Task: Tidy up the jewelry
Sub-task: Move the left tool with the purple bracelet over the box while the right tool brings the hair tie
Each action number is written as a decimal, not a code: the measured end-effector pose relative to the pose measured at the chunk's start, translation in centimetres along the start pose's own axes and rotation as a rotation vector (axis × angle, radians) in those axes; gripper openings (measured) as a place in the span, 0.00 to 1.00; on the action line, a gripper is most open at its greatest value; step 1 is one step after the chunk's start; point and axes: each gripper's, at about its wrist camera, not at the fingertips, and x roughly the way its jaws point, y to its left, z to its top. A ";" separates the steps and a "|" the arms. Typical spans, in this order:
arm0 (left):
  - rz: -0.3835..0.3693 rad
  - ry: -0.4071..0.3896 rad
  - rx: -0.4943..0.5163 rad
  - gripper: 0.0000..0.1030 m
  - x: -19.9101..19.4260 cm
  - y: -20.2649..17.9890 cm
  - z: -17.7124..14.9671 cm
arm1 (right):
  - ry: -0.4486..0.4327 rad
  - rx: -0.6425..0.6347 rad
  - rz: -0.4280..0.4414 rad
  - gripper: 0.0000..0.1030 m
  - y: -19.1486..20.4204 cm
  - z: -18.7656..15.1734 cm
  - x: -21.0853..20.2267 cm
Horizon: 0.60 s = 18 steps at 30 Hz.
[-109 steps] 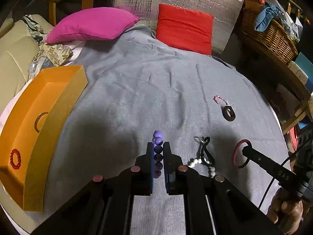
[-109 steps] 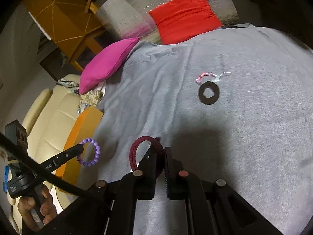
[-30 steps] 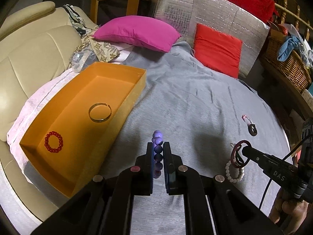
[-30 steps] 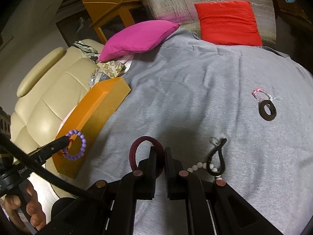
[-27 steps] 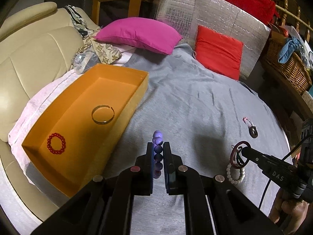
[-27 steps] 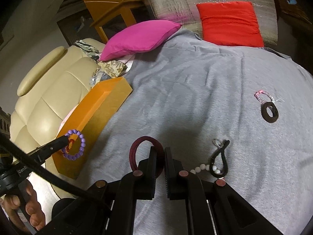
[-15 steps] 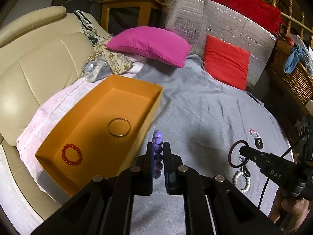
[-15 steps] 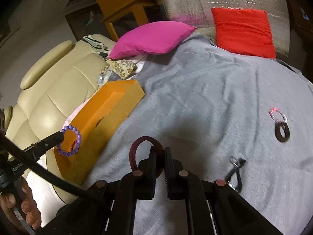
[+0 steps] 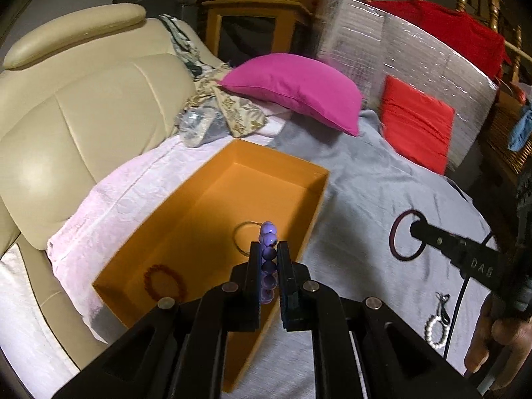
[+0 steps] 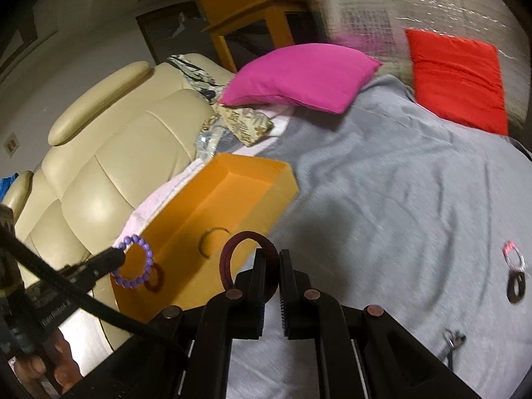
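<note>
My left tongs [image 9: 268, 259] are clamped on the purple bead bracelet [image 9: 268, 252], its beads standing up between the pads, right above the near end of the orange box [image 9: 282, 166]. Inside the box lie a thin metal bangle [image 9: 241, 236] and a red bead bracelet [image 9: 163, 281]. My right tongs [image 10: 272, 266] are pinched on the dark red ring bracelet [image 10: 246, 237], held near the box's long side wall over the grey blanket [image 10: 382, 199]. A white bead bracelet [image 9: 434, 327] with a dark clip lies on the blanket near my right hand [image 9: 498, 335], and farther right, blurred, what looks like a dark disc pendant on a pink loop [image 10: 515, 286]. The box sits at the blanket's edge beside a cream sofa [image 9: 83, 106] and a pink pillow [image 9: 296, 86].
</note>
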 end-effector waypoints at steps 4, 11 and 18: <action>0.022 0.002 -0.016 0.09 0.8 1.5 0.8 | 0.006 -0.026 0.009 0.08 1.9 2.1 2.1; 0.062 0.012 -0.042 0.09 3.1 3.6 2.2 | 0.049 -0.088 -0.006 0.08 4.3 5.0 6.0; 0.089 0.042 -0.072 0.09 5.7 5.3 2.4 | 0.100 -0.136 -0.027 0.08 5.9 6.8 9.7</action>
